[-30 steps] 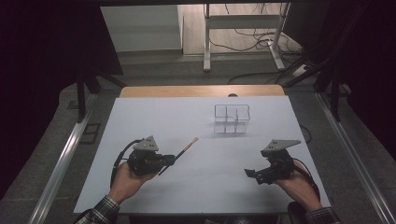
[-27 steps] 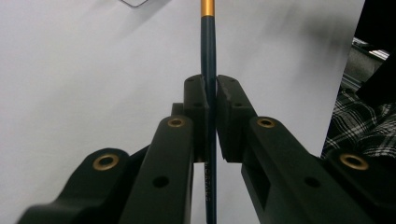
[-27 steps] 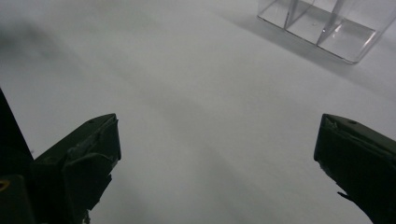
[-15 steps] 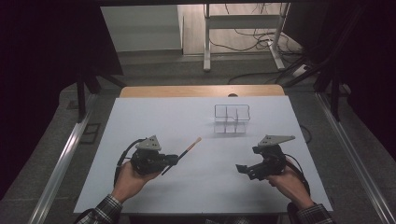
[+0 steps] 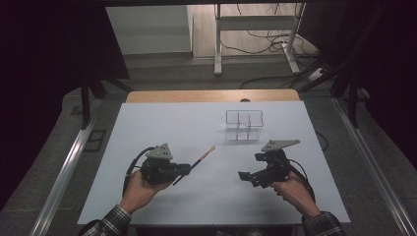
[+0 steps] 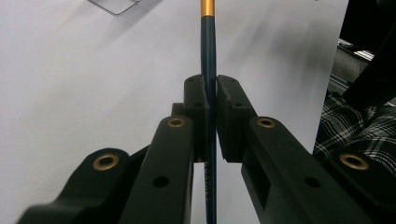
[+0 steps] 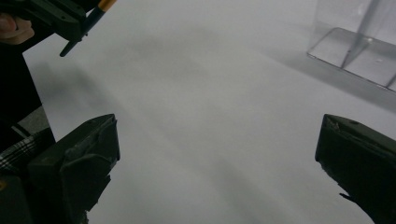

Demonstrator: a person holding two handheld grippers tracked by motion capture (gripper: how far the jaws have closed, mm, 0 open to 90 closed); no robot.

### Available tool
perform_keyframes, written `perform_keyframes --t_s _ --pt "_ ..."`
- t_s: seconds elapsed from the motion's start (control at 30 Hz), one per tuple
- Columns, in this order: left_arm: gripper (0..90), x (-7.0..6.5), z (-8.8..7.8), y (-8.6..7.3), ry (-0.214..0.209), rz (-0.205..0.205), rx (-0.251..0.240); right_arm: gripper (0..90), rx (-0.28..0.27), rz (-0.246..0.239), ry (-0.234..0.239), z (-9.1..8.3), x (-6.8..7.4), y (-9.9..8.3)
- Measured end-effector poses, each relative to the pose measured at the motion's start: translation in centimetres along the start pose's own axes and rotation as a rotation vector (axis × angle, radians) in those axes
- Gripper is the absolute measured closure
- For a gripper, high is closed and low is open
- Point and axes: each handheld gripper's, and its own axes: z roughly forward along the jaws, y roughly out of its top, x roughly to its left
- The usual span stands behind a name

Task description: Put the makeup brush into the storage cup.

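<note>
A paintbrush (image 5: 202, 158) with a dark blue handle, gold ferrule and pale tip is clamped in my left gripper (image 5: 186, 169), which is shut on its handle. It points up and right over the white table (image 5: 162, 123). In the left gripper view the handle (image 6: 208, 44) runs straight up between the closed pads (image 6: 198, 93). My right gripper (image 5: 244, 177) stands open and holds nothing, low over the table right of the middle, its jaws pointing left. Its jaws stand wide apart in the right gripper view (image 7: 218, 129), where the brush (image 7: 99, 8) shows at the top left.
A clear plastic compartment holder (image 5: 243, 126) stands on the far right-middle of the table, and its base (image 7: 359, 56) appears at the top right of the right gripper view. Metal rails (image 5: 66, 167) run along both table sides. A wooden strip (image 5: 211, 96) edges the far side.
My right gripper has slid left toward the middle of the table, still open. The left gripper and the brush have stayed where they were.
</note>
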Motion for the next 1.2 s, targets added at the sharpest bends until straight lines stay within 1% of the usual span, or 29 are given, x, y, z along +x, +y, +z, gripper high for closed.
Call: perform_keyframes --t_s 0.07,0.17,0.27,0.33,0.4,0.43,0.47,0.57,0.6,0.73,0.77,0.83,1.07,1.17,1.2 --pt "83.5 0.0 0.1 0.0 -0.001 0.004 0.000 0.0 0.007 -0.012 0.004 0.5 0.4 0.3" --pt "83.5 0.0 0.1 0.1 -0.001 0.006 0.000 0.0 0.012 -0.013 0.007 0.8 0.7 0.5" --pt "83.5 0.0 0.2 0.1 -0.001 0.005 -0.003 0.0 0.002 -0.010 0.029 1.3 1.0 0.9" --pt "83.5 0.0 0.2 0.1 -0.002 0.006 -0.006 0.0 0.002 -0.009 0.033 1.5 1.0 1.0" --pt "83.5 0.0 0.3 0.2 -0.002 0.006 -0.006 0.0 0.000 -0.005 0.040 1.7 1.1 1.1" --pt "83.5 -0.1 0.4 0.2 -0.003 0.004 -0.006 0.0 -0.003 0.000 0.052 2.0 1.1 1.2" --pt "83.5 -0.1 0.4 0.2 -0.003 0.004 -0.006 0.0 -0.003 0.000 0.052 2.0 1.1 1.2" --pt "83.5 -0.1 0.5 0.3 -0.004 0.011 -0.002 0.0 -0.019 0.002 0.067 2.3 1.2 1.4" --pt "83.5 -0.2 0.6 0.3 -0.006 0.009 -0.003 0.0 -0.035 0.013 0.082 2.6 1.3 1.6" --pt "83.5 -0.3 0.9 0.4 -0.007 0.017 0.002 0.0 -0.051 0.027 0.096 2.9 1.4 1.8" --pt "83.5 -0.3 0.9 0.4 -0.007 0.018 0.002 0.0 -0.059 0.043 0.103 3.2 1.5 2.1" --pt "83.5 -0.3 1.0 0.5 -0.012 0.022 0.003 0.0 -0.063 0.045 0.113 3.4 1.6 2.2" --pt "83.5 -0.5 1.3 0.6 -0.019 0.026 -0.003 0.0 -0.054 0.040 0.122 4.2 2.4 2.7" --pt "83.5 -0.5 1.3 0.7 -0.023 0.029 -0.007 0.5 -0.054 0.058 0.146 4.7 2.7 3.0" --pt "83.5 -0.6 1.4 0.7 -0.027 0.026 -0.011 0.5 -0.054 0.058 0.146 4.7 2.7 3.0"
